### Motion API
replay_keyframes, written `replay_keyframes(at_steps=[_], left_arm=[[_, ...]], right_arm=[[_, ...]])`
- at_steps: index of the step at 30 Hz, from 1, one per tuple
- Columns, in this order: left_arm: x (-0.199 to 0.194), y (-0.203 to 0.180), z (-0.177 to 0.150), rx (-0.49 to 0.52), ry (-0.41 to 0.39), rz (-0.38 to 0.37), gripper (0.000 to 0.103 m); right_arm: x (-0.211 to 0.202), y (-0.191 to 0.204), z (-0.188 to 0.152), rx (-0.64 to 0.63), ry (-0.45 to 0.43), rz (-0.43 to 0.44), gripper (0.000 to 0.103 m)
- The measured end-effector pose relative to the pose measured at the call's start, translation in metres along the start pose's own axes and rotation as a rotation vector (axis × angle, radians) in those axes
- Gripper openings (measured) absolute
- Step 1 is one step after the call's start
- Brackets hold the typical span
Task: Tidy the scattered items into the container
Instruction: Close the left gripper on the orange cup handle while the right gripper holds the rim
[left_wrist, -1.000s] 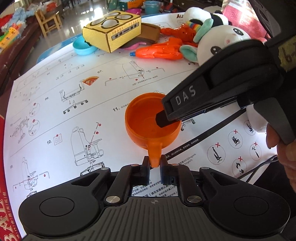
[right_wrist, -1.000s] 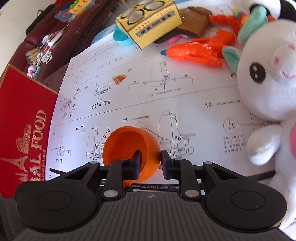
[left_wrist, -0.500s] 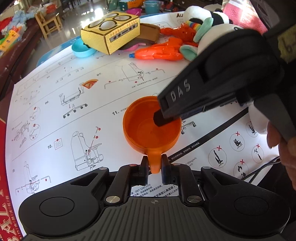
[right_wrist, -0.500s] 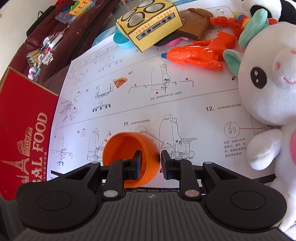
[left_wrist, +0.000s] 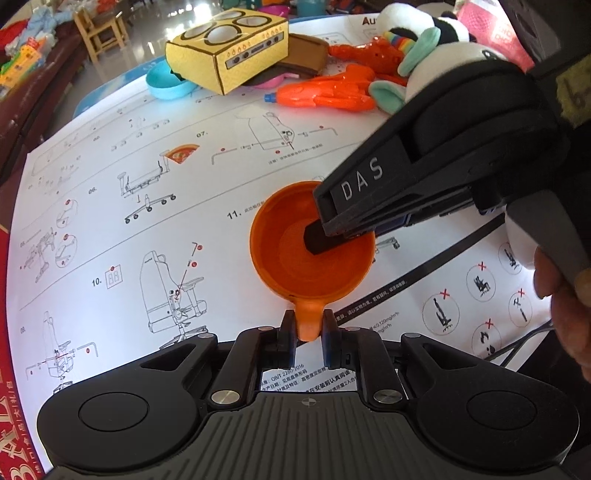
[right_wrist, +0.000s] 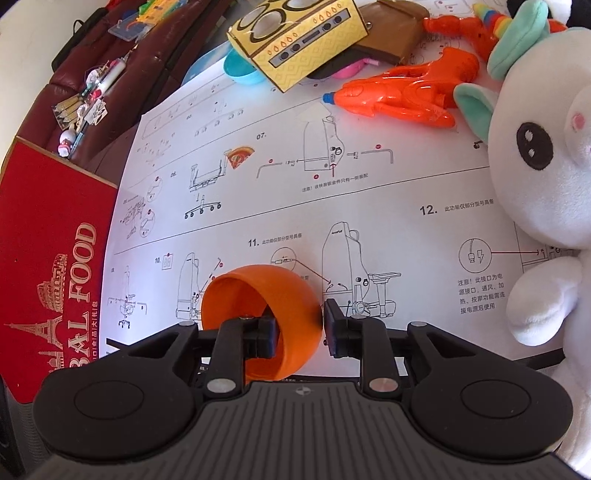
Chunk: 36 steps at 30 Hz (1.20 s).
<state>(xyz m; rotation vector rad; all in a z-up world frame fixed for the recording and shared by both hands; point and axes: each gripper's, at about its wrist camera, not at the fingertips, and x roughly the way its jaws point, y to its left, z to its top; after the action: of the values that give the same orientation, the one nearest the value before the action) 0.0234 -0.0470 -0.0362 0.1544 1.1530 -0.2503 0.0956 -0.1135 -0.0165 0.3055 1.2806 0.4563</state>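
Left wrist view: on the table's instruction sheet (left_wrist: 110, 221) sits the orange cup (left_wrist: 295, 266). The left gripper (left_wrist: 308, 332) pinches its handle tab; the right gripper (right_wrist: 299, 328) straddles its wall, fingers opening, one inside, neither pressing.

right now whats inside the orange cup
Only one finger of the right gripper, reaching over the rim of the orange cup; its jaws are opening. No toy shows; that finger covers part of the floor.

Half hidden under the yellow toy stove (left_wrist: 227, 55): a blue bowl (left_wrist: 166, 83). Cut off at the edge: the white plush unicorn (right_wrist: 535, 177), the red box (right_wrist: 48, 258). Too small to read: the sheet's tiny print (left_wrist: 310, 382).
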Motion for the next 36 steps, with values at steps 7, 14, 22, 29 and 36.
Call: replay_keyframes(at_steps=[7, 14, 22, 29, 36], left_arm=[[-0.005, -0.004, 0.003, 0.024, -0.014, 0.001, 0.009], [-0.001, -0.005, 0.008, 0.019, -0.001, 0.032, 0.011], [-0.007, -0.018, 0.003, 0.067, -0.012, 0.066, 0.009], [-0.009, -0.019, 0.001, 0.066, -0.003, 0.067, 0.009], [-0.017, -0.021, -0.002, 0.069, -0.022, 0.058, 0.008]], right_arm=[[-0.005, -0.001, -0.003, -0.027, -0.033, -0.016, 0.022], [-0.006, 0.002, -0.006, -0.049, -0.038, -0.049, 0.022], [-0.007, 0.001, -0.011, -0.047, -0.030, -0.052, 0.021], [-0.011, 0.004, -0.016, -0.059, -0.034, -0.054, 0.021], [-0.019, 0.006, -0.018, -0.067, -0.052, -0.053, 0.021]])
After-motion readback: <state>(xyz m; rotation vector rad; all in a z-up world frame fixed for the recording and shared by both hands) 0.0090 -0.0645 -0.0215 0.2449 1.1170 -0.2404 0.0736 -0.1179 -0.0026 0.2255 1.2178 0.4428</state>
